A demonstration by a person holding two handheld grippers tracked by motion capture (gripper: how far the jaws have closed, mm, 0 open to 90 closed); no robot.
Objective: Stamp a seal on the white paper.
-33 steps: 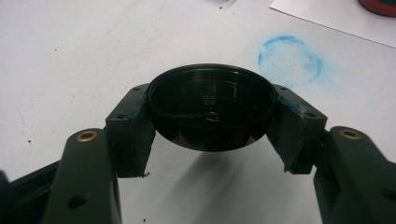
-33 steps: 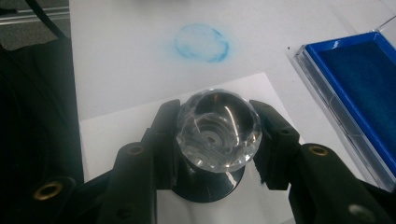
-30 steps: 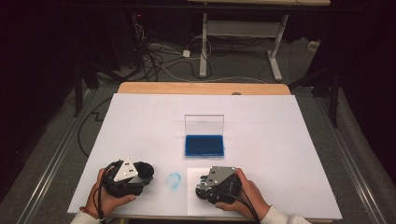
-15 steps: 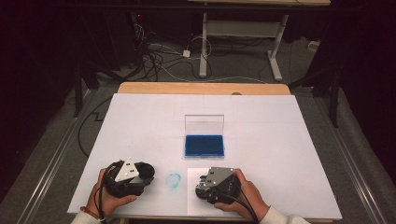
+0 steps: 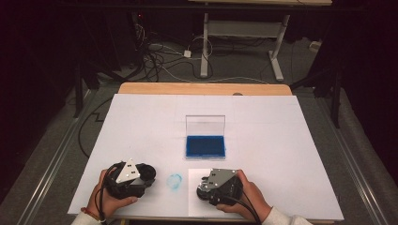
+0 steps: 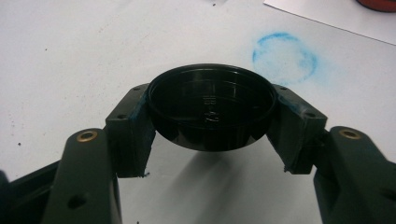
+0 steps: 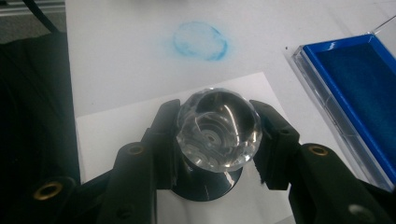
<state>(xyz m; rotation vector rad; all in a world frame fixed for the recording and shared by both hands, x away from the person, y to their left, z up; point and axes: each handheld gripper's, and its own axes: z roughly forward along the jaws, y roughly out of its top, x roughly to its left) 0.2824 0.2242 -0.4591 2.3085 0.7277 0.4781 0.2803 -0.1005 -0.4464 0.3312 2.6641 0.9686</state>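
Jaws clamp black cap (image 6: 211, 106) left, clear faceted stamp knob (image 7: 218, 129) right.

High view: fixed above the near edge, looking forward and down over the whole white table (image 5: 263, 117) to the floor beyond. Left gripper view: close, low, along its jaws. Right gripper view: the same, steeper. All three share the blue smudge (image 5: 174, 181) (image 6: 284, 51) (image 7: 201, 41); the ink pad (image 5: 205, 146) (image 7: 359, 88) shows in two.

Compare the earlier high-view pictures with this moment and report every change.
Nothing visibly changed. The left gripper stays shut on the black cap, the right gripper on the clear faceted stamp knob, and the open blue ink pad sits as before.
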